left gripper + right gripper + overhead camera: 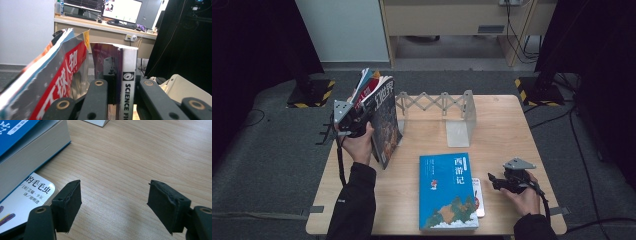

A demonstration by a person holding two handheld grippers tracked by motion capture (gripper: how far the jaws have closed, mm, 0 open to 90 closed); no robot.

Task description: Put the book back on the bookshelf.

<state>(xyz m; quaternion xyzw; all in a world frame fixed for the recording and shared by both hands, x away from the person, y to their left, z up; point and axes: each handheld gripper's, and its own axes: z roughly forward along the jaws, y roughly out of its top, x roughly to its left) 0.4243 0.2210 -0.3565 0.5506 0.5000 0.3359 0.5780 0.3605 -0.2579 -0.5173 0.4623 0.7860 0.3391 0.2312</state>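
At the table's left edge, the left gripper (pixel 354 120) is clamping a stiff, heavy-looking science fiction magazine (pixel 386 120) by its spine, leaning against floppy magazines (pixel 50 82); the right gripper (pixel 113 205) is resting open.

2 flat books (pixel 447 192), 1 bookend (pixel 460 119)

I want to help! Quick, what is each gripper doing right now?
Left gripper: shut on the Science Fiction book, standing among the magazines.
Right gripper: open, holding nothing, above the table.
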